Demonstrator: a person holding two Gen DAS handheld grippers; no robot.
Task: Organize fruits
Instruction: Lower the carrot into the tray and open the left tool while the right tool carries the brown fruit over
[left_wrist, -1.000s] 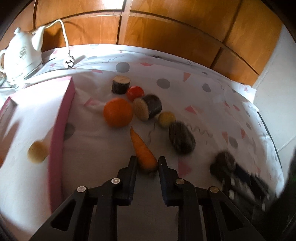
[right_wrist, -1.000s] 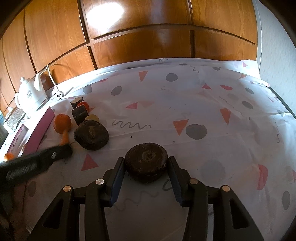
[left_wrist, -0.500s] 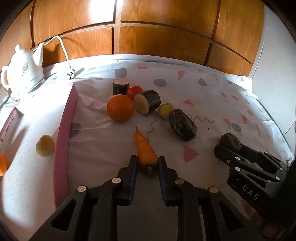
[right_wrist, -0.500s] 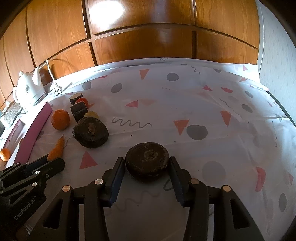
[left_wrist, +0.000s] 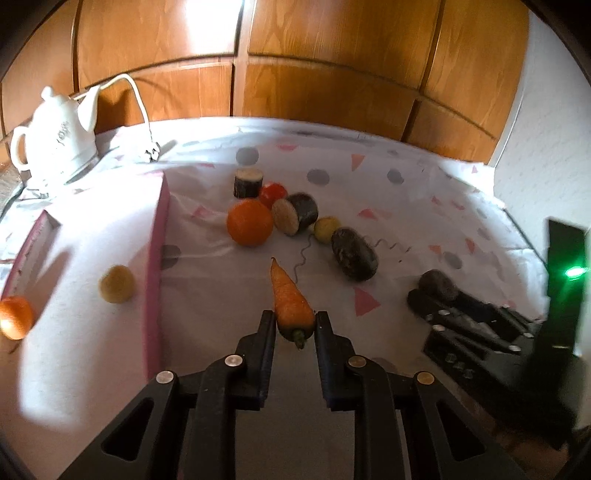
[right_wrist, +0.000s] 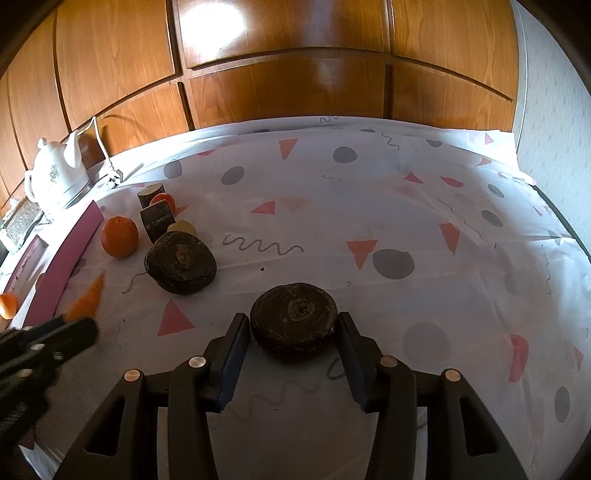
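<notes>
A: Left gripper (left_wrist: 294, 321) is clenched on the carrot (left_wrist: 290, 297) at its stem end, tip pointing away. It looks lifted, probably headed for the pink-edged tray (left_wrist: 157, 258) on the left.

B: Tray contents?

A: 1 yellowish ball (left_wrist: 117, 283) and 1 small orange (left_wrist: 15, 317), so that's likely the sorting spot. The big orange (left_wrist: 249, 222), tomato (left_wrist: 272, 192), 2 cut dark cylinders and a dark round lump (right_wrist: 180, 263) sit loose on the counter (right_wrist: 369, 206).

B: Right gripper (right_wrist: 292, 334)?

A: Fingers straddle another dark round lump (right_wrist: 294, 320); can't tell whether it's actually pinched or just framed.

B: Any text?

A: None readable. The white kettle (left_wrist: 55, 138) has a faint print, too blurred.
</notes>
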